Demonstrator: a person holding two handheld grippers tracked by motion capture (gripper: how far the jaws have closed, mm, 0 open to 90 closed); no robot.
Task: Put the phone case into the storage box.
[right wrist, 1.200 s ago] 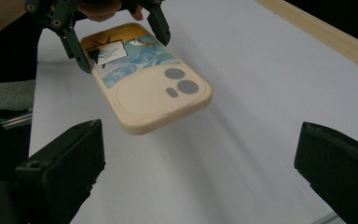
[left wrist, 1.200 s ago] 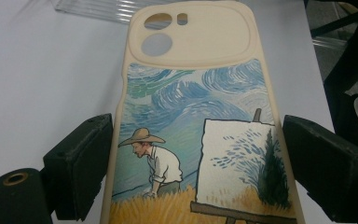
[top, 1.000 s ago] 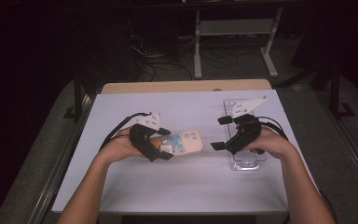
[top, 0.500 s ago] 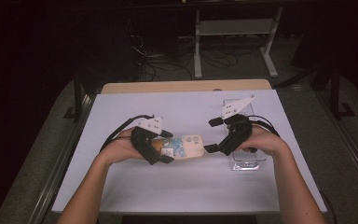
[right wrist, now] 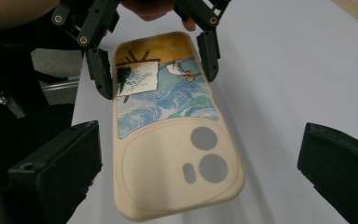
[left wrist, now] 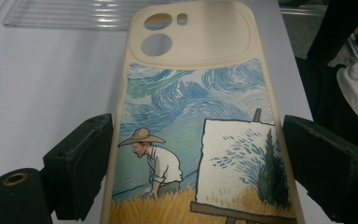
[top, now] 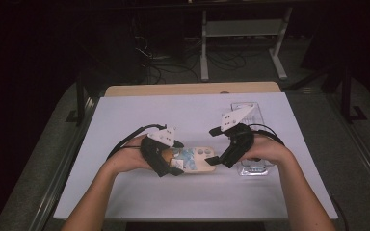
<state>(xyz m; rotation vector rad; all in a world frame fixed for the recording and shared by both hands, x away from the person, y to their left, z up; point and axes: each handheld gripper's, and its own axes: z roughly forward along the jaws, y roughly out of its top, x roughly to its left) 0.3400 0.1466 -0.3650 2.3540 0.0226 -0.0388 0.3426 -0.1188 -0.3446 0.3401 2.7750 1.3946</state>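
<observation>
My right gripper (top: 218, 161) has slid in from over the clear tray (top: 250, 110) toward the phone case (top: 195, 161), and now sits just off the case's camera end. Left gripper (top: 173, 166) hasn't budged.

Left claw pinches the case by its 2 long edges at the painted end, pads (left wrist: 81, 158) tight on both sides, so the case hangs just off the white table (top: 125, 125), tilted, back side up. I hold it at 1 end so the camera end sticks out free for the other claw.

Right claw is spread wide, nothing between the pads (right wrist: 58, 170) yet; the cream camera end with its 3 cutouts (right wrist: 205, 154) sits between the jaws but clear of them. Spread that wide so it can close across the case's width without bumping an edge.

My guess: handover or a 2-claw grip comes next.
</observation>
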